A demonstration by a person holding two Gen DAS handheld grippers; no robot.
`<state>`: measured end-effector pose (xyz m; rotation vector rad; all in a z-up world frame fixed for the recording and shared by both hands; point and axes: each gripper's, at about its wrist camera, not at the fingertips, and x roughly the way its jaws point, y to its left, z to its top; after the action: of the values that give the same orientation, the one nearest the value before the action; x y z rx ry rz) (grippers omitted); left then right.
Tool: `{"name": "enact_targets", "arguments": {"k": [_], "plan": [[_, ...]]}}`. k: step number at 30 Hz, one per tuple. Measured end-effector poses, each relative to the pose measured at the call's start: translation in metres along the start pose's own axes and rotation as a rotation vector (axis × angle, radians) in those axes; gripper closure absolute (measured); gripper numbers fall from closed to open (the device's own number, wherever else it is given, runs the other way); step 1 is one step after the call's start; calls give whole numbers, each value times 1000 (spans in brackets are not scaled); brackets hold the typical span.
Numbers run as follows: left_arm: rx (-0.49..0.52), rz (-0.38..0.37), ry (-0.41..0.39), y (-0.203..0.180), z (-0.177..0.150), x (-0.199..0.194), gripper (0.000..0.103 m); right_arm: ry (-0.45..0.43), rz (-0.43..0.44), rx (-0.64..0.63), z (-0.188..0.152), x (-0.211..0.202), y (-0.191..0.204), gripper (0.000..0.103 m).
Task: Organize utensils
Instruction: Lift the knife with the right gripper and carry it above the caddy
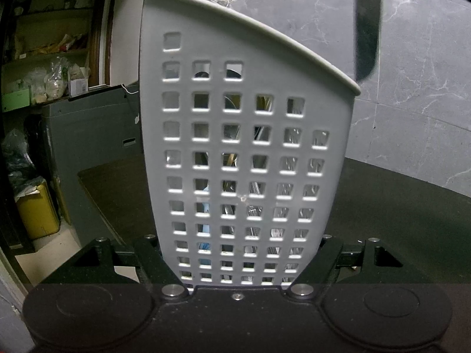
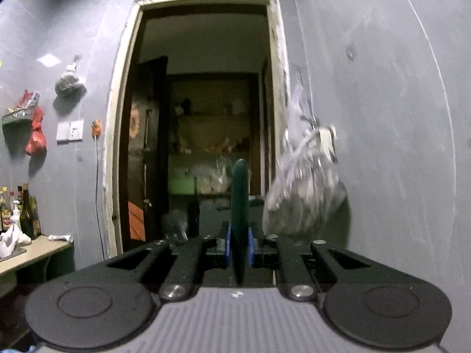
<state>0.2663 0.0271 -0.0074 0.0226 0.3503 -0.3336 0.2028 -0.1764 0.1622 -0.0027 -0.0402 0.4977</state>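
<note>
Left gripper [image 1: 240, 260] is clamping the white perforated utensil caddy [image 1: 244, 135], fingers pressing against both of its sides low down, caddy standing upright on the dark table [image 1: 397, 206]. Cutlery is showing through the square holes, too dim to name. Right gripper [image 2: 239, 250] is pinching a dark green handle [image 2: 240, 206] between blue pads [image 2: 227, 247], pointing at a doorway [image 2: 203, 117]. The handle's blurred end [image 1: 366, 26] is hovering above the caddy's rim.

Left gripper [image 1: 240, 253]: matte black linkages, silver pivot screws. Right gripper [image 2: 239, 247]: same, blue-padded fingers [image 2: 227, 245].
</note>
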Motion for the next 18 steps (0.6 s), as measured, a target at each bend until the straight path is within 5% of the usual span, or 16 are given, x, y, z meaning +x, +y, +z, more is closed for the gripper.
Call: {"name": "enact_targets", "arguments": {"k": [14,18], "plan": [[3,2,2,0,1,0,27,-185,119,-77,-4,15,52,90],[5,2,3,0,1,0,27,-142,153,-60,-17,32,61,90]]}}
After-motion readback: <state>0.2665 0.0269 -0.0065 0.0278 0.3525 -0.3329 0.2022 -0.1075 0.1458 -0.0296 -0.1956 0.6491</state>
